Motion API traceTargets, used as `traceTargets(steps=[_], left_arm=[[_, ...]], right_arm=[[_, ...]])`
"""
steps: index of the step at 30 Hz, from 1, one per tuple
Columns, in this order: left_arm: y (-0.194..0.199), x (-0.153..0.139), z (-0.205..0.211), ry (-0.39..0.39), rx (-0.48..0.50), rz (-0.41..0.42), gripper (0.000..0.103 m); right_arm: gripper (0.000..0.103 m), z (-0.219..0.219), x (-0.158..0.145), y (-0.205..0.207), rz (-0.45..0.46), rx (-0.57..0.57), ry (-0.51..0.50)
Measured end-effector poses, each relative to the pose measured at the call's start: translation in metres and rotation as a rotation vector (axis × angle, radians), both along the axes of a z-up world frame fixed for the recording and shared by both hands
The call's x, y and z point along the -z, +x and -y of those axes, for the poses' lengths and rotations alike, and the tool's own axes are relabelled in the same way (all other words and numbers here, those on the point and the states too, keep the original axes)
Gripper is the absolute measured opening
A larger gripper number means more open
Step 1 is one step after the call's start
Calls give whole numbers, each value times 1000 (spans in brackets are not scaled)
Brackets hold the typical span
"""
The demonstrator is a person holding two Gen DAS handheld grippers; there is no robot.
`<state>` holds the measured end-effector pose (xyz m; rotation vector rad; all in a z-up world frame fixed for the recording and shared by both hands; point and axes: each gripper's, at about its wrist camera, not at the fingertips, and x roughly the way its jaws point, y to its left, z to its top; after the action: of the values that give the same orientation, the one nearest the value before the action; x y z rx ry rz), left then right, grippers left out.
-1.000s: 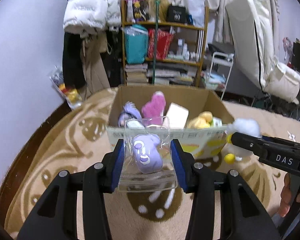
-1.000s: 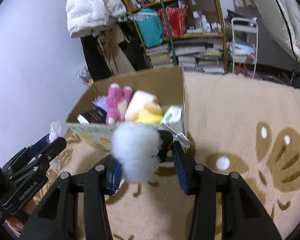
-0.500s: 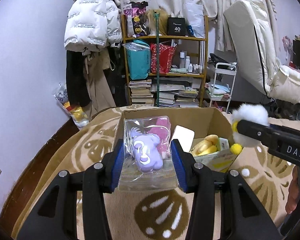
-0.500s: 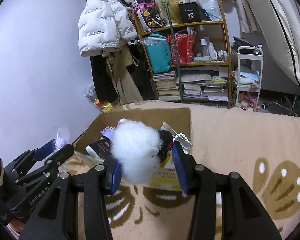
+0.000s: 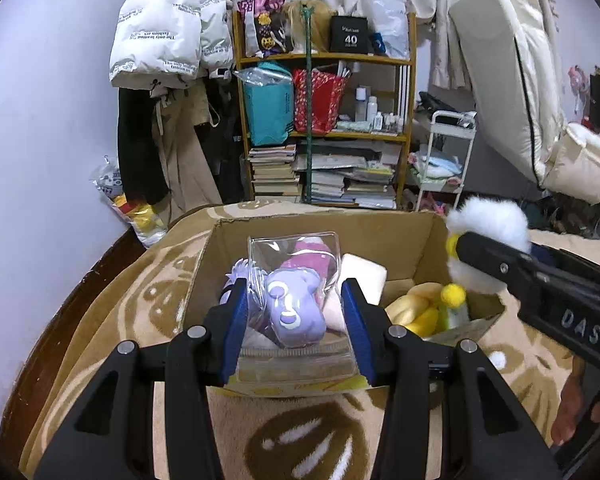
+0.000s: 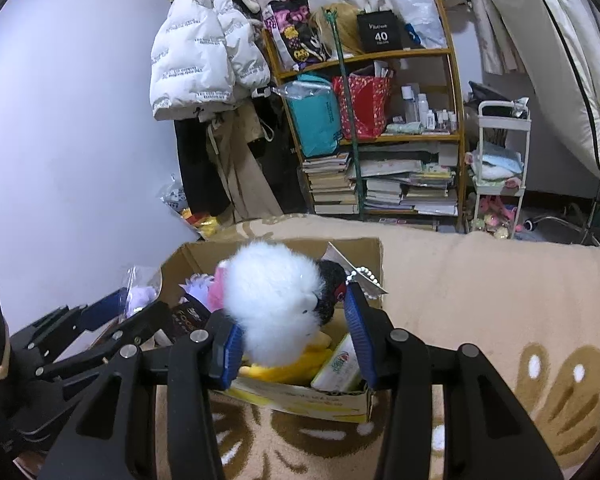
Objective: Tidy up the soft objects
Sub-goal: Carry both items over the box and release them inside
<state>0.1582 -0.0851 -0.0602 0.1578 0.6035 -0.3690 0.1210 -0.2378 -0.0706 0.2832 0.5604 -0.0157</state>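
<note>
My left gripper (image 5: 294,320) is shut on a clear plastic pouch with a purple plush toy (image 5: 294,310) inside and holds it above the near edge of the open cardboard box (image 5: 380,236). My right gripper (image 6: 292,324) is shut on a fluffy white plush toy (image 6: 276,300) with a black part and a bead string, over the box's (image 6: 364,252) right half. In the left wrist view the white plush (image 5: 488,228) and the right gripper sit at the box's right rim. The box holds pink, purple, yellow and cream soft toys.
The box stands on a beige patterned rug (image 6: 500,280). Behind it are a wooden shelf with books and bags (image 5: 324,128), hanging coats (image 5: 168,40), a white trolley (image 5: 444,160) and a leaning mattress (image 5: 508,80). A plastic bag (image 5: 140,208) lies by the wall.
Both grippers have risen and moved forward with their toys, from in front of the box's near wall to above the box opening. Both stay shut.
</note>
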Motion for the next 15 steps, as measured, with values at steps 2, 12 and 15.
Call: traceTargets(steps=[2,12,15], left_arm=[[4,6,4,17,2,-15,45],[17,13,2,6,-23,-56,48],[20,13,-1,4,-37,-69,50]], right_arm=[[49,0,9,5,-20,-11,8],[50,-5,23,13,-45,-48,-17],[51,-4,22,13,-40,-49,-12]])
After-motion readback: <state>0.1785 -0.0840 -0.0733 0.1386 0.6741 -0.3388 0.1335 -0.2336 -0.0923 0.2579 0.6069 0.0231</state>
